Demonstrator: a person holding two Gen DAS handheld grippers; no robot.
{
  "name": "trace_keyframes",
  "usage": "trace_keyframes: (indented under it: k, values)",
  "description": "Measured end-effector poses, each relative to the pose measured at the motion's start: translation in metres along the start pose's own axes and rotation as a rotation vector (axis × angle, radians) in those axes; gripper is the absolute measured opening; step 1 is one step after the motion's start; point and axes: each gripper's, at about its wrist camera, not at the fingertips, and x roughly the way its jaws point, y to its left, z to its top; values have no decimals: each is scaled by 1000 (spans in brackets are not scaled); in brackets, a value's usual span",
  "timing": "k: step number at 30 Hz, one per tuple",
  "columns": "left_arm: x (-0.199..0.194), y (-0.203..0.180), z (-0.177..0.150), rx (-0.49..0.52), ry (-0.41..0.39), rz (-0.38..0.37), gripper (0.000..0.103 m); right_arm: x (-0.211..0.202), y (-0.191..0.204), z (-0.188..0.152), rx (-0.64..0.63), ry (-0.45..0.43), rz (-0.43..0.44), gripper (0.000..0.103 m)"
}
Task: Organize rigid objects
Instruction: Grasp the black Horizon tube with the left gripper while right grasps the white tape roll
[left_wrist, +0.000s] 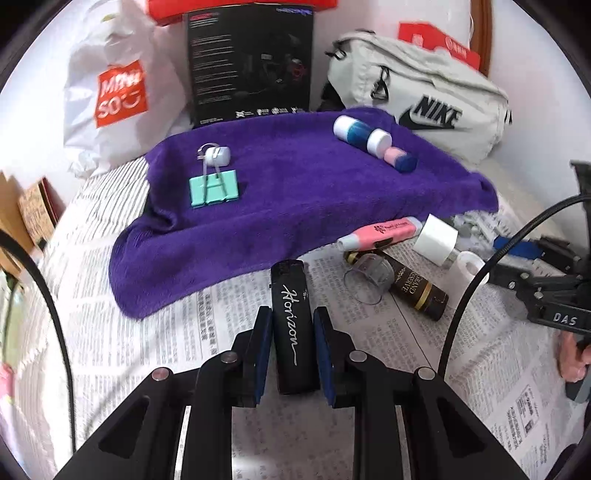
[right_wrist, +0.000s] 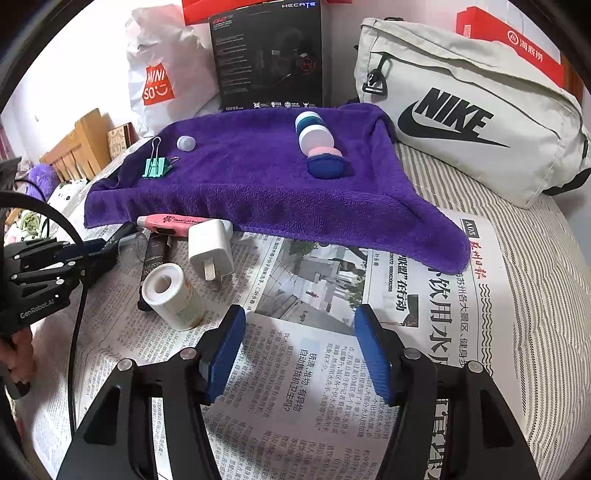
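Left gripper (left_wrist: 291, 332): its blue pads sit against both sides of a black rectangular lighter with white "Horizon" script (left_wrist: 291, 325), which lies lengthwise between them on the newspaper.
Right gripper (right_wrist: 299, 347): jaws about half apart, nothing between them, only printed newspaper (right_wrist: 332, 387) below.
Purple terry towel (left_wrist: 295, 192): spread over the newspaper beyond both grippers.
On the towel, left part: a mint-green binder clip with wire handles (left_wrist: 213, 190) and a small white cap (left_wrist: 219, 156) just behind it.
On the towel, right part: a row of small items touching end to end, a white-and-blue bottle (left_wrist: 354, 131), then a pink and dark-blue piece (left_wrist: 400, 159); what that last one is I cannot quite tell.
Off the towel, at its near edge: a pink highlighter pen (left_wrist: 380, 234), a white wall charger plug (right_wrist: 210, 247), a white tape roll (right_wrist: 171, 295), and a dark brown tube with gold print (left_wrist: 413, 288) with a clear plastic cap (left_wrist: 369, 278) over it.
Background: a pale grey Nike bag (right_wrist: 480, 122), a black headset box (left_wrist: 251, 62), a white Miniso bag (left_wrist: 118, 92).
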Motion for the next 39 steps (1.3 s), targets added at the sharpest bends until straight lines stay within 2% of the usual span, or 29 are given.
trace_keyframes:
  k: [3, 8, 10, 12, 14, 18, 21, 28, 35, 38, 39]
  values:
    - [0, 3, 0, -17, 0, -9, 21, 0, 1, 0, -6, 2, 2, 65]
    - [1, -11, 0, 46, 1, 66, 22, -4, -1, -1, 5, -15, 11, 64]
    - [1, -11, 0, 43, 1, 63, 22, -8, -1, -3, 25, -19, 37, 64]
    - [1, -8, 0, 31, 1, 48, 22, -14, 1, -5, 46, -38, 99, 64]
    - [0, -5, 0, 19, 1, 35, 22, -18, 12, -4, 19, -48, 134, 64]
    - [1, -5, 0, 17, 1, 32, 22, -23, 33, 0, -58, -84, 136, 64]
    - [0, -5, 0, 15, 2, 30, 22, -19, 41, 2, -68, -78, 162, 63]
    - [1, -4, 0, 8, 2, 23, 22, -10, 45, 5, -66, -56, 159, 49]
    - [0, -5, 0, 5, 1, 21, 22, -1, 54, 7, -95, -22, 127, 46]
    - [1, -4, 0, 0, 1, 17, 22, 1, 55, 8, -101, -17, 138, 30]
    - [1, -4, 0, -2, 1, 15, 22, 0, 55, 9, -101, -15, 135, 30]
